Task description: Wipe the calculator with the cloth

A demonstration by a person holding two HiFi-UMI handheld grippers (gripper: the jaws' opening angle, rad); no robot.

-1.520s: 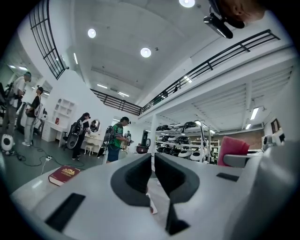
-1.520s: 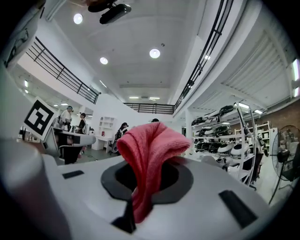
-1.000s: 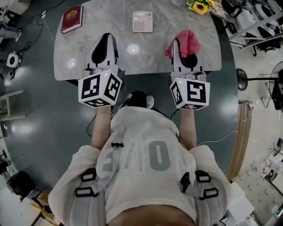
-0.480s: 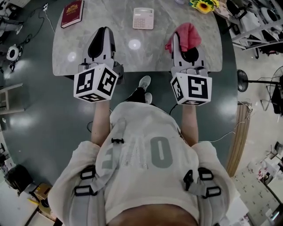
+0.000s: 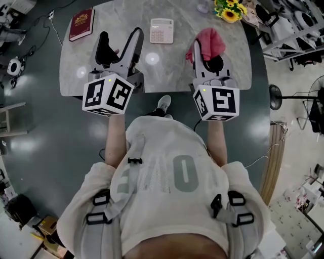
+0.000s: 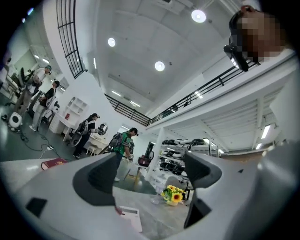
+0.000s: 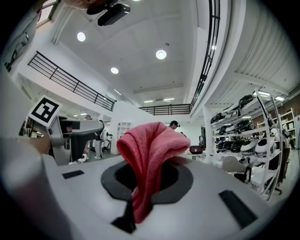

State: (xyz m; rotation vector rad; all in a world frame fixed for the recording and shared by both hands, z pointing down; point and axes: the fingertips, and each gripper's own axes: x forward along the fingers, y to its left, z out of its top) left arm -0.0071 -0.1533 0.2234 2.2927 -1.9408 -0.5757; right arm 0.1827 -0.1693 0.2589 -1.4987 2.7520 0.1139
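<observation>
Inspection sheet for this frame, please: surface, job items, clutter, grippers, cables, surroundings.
Surface: grey marble-look table, lamp glare on it.
Job's things: calculator flat at the far edge; pink cloth in the right gripper.
Clutter: red book, sunflowers.
Grippers: left gripper jaws opening, nothing between them; right gripper shut on the pink cloth.
Cables: white cable on floor, left of table.
Surroundings: dark floor, standing fan.
</observation>
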